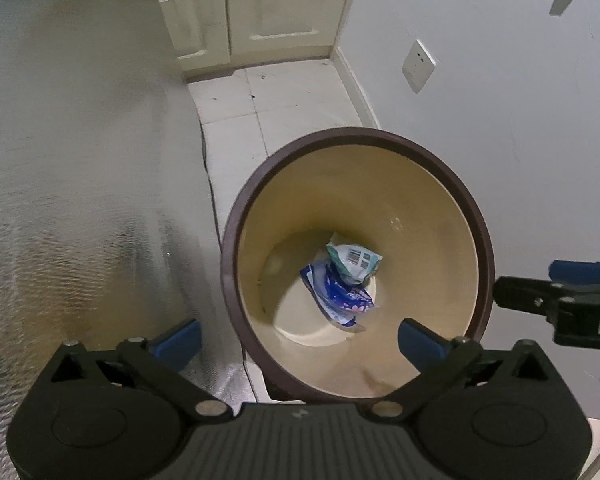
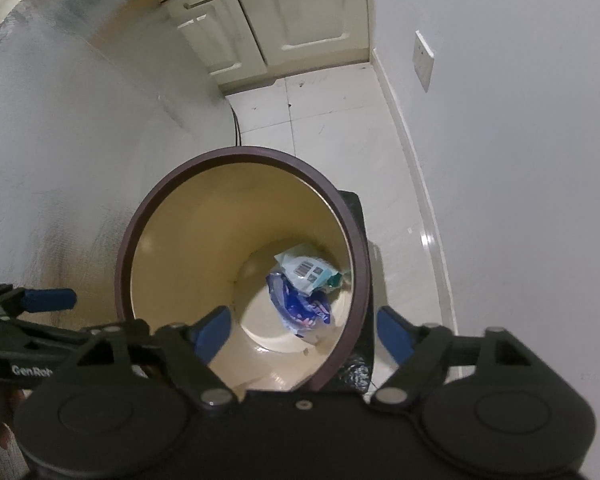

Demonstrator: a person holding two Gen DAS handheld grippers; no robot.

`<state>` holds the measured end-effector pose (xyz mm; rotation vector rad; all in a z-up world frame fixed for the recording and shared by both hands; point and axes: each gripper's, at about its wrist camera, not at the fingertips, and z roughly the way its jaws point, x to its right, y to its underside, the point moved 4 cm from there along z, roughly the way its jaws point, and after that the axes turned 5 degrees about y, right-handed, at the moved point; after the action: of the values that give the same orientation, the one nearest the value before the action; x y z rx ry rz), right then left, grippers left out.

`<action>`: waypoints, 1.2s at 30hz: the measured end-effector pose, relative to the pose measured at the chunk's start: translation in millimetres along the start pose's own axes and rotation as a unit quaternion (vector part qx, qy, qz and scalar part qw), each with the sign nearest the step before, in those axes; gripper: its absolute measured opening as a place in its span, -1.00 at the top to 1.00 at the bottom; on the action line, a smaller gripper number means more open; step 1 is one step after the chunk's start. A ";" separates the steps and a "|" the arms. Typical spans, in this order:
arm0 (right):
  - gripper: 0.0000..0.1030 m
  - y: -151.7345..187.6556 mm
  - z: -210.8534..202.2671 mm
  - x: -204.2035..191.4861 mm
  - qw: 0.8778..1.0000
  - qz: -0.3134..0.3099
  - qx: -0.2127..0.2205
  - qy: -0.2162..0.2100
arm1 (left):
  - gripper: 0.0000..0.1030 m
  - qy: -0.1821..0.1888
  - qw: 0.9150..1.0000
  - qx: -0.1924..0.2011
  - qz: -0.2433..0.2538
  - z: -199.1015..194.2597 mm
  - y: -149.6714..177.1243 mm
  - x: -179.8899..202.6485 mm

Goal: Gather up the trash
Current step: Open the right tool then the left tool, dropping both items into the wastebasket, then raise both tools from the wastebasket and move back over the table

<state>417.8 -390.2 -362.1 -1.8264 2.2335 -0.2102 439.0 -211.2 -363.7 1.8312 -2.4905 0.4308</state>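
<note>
White tiled floor (image 1: 292, 96), a round brown-rimmed bin (image 1: 440, 152) standing on it close to the wall, a dark cable (image 2: 236, 124) lying along its foil-covered side, cream cabinets at its far edge

Left gripper (image 1: 298, 334) and right gripper (image 2: 302, 330) both point steeply downward, side by side, jaws spread wide and empty.

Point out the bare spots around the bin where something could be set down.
Bare white floor tiles lie between the brown-rimmed beige round bin, the cream cabinet doors and the white wall. Inside the bin, the blue wrapper and teal packet crowd the middle. The silver foil surface presses close on one side.
</note>
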 end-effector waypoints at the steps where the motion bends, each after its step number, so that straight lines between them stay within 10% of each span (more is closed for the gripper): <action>1: -0.65 0.2 -2.5 0.0 1.000 -0.002 0.001 0.000 | -1.00 -0.002 1.000 0.001 -0.003 -2.0 0.3 -0.8; 8: -1.00 3.3 -18.5 1.9 1.000 -0.010 0.017 0.009 | -1.00 -0.015 1.000 0.012 -0.010 -24.0 4.7 -4.1; 36: -1.00 39.8 -165.4 10.0 0.993 -0.014 0.116 0.017 | -1.00 -0.002 0.990 0.140 -0.017 -191.1 52.9 27.2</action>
<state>332.1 -399.2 -215.1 -1.7425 2.1053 -0.4870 353.0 -177.8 -186.1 1.9633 -2.5033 0.8132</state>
